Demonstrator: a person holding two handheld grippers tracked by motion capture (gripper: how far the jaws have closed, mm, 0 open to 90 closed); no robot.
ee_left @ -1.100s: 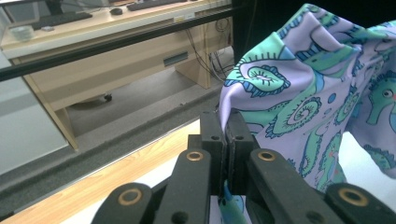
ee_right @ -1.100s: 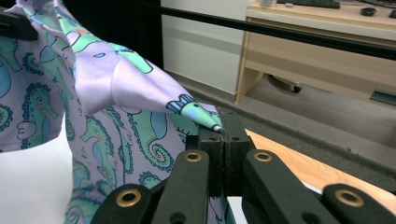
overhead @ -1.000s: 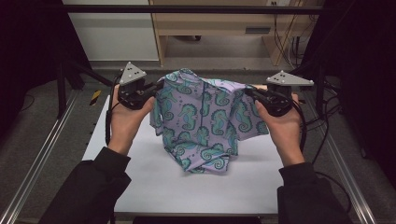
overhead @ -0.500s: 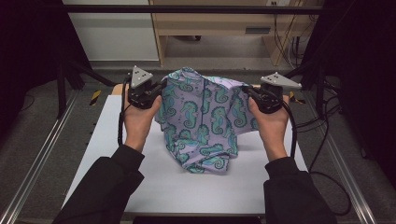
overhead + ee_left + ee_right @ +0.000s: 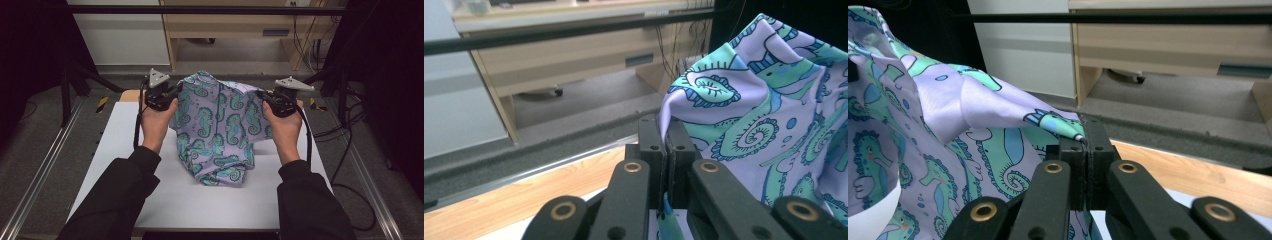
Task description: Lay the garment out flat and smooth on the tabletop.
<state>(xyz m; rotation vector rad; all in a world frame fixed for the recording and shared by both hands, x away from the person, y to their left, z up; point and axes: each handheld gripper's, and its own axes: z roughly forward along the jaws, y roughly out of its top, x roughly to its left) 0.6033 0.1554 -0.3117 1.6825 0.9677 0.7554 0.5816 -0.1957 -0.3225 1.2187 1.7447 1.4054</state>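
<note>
A lilac cloth [image 5: 220,130] printed with teal seahorses hangs between my two grippers over the white table [image 5: 120,150], its lower folds resting on the surface. My left gripper [image 5: 176,94] is shut on the cloth's left upper edge; in the left gripper view the cloth [image 5: 754,110] is pinched between the closed jaws of that gripper [image 5: 667,131]. My right gripper [image 5: 262,96] is shut on the cloth's right upper edge, and in the right gripper view a corner of the cloth [image 5: 973,110] runs into the closed jaws of that gripper [image 5: 1088,134].
Metal rails [image 5: 45,170] run along both sides of the table. A wooden strip [image 5: 1193,175] borders its far edge. Beyond stand a wooden cabinet [image 5: 240,30] and cables [image 5: 320,55] on the floor at the right.
Both hands have carried the cloth away from me toward the far edge of the table and lower. The cloth's bottom has settled more onto the table.
</note>
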